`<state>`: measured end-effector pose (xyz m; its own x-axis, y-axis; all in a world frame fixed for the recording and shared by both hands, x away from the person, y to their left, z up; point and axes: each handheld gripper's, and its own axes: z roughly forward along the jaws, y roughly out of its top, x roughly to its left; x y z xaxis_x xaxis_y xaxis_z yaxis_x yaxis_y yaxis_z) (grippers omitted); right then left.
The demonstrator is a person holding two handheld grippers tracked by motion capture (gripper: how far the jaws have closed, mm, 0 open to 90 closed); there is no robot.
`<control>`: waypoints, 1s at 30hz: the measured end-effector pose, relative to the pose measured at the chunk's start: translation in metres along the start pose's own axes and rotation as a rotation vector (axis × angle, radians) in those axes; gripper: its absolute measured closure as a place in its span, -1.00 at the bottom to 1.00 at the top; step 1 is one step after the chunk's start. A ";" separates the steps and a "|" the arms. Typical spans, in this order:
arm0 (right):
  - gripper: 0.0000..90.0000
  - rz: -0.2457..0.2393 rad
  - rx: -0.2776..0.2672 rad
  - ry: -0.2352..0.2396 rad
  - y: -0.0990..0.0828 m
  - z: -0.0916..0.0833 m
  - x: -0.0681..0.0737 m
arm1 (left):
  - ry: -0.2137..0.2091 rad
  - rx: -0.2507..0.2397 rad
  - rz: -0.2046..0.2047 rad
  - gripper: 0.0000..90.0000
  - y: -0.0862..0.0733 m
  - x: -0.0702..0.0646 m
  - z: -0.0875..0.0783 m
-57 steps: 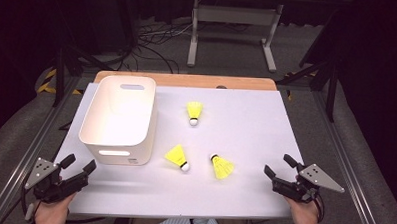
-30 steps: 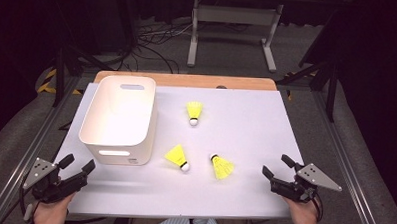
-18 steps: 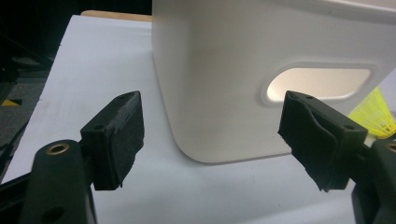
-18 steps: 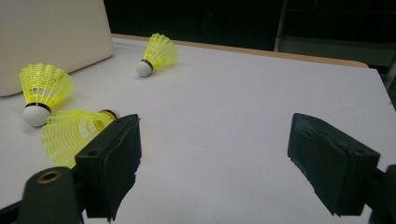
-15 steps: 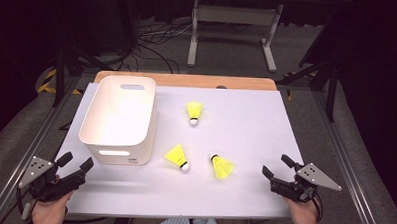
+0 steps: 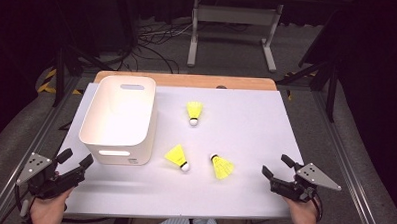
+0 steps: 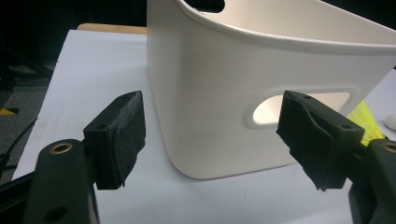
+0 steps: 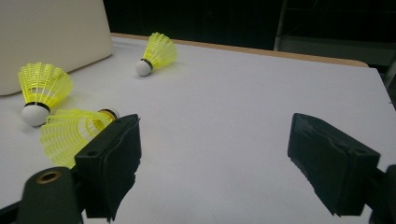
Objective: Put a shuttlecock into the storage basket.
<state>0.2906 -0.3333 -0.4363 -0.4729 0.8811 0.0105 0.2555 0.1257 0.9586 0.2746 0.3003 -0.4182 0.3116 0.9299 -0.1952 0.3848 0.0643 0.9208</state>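
Observation:
A white plastic bin (image 6: 116, 150) stands on the left of the white table (image 6: 246, 123). Three yellow shuttlecocks lie to its right: one far (image 6: 194, 112), one near the bin (image 6: 176, 156), one nearer me (image 6: 222, 166). My left gripper (image 6: 76, 157) is open at the table's front left corner. In the left gripper view the left gripper (image 7: 210, 135) faces the bin's (image 7: 261, 70) near corner and handle slot, with nothing between the jaws. My right gripper (image 6: 275, 164) is open at the front right; in its own view the right gripper (image 8: 215, 154) stands right of the closest shuttlecock (image 8: 70, 130).
In the right gripper view, two more shuttlecocks (image 8: 44, 88) (image 8: 159, 49) lie farther off. A wooden strip (image 6: 187, 80) borders the table's far edge. Beyond it, a metal stand (image 6: 234, 23) and cables sit on the dark floor. Bare table surface spreads on the right half.
My left gripper has crept slightly forward toward the bin. The right gripper, the bin and the shuttlecocks have stayed in place.

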 end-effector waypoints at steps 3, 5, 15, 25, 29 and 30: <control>-0.60 0.001 -0.001 -0.001 0.000 0.000 0.000 | -0.004 0.001 0.003 -0.45 0.002 0.000 -0.001; -0.60 0.001 0.001 -0.001 0.000 0.000 0.000 | -0.004 0.000 0.002 -0.45 0.003 0.000 -0.001; -0.60 0.003 0.001 -0.001 0.000 0.001 0.000 | -0.009 -0.004 -0.011 -0.44 0.008 0.001 -0.004; -0.60 0.004 0.001 0.000 0.000 0.001 -0.001 | -0.026 -0.009 -0.023 -0.42 0.017 -0.003 -0.002; -0.60 0.000 0.002 0.002 0.000 0.001 0.000 | -0.034 -0.008 -0.016 -0.41 0.020 -0.005 -0.002; -0.60 0.000 0.002 0.002 0.000 0.001 0.000 | -0.034 -0.009 -0.016 -0.41 0.021 -0.005 -0.003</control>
<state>0.2915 -0.3329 -0.4365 -0.4749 0.8800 0.0109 0.2573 0.1270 0.9579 0.2788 0.2980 -0.3972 0.3347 0.9161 -0.2208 0.3822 0.0822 0.9204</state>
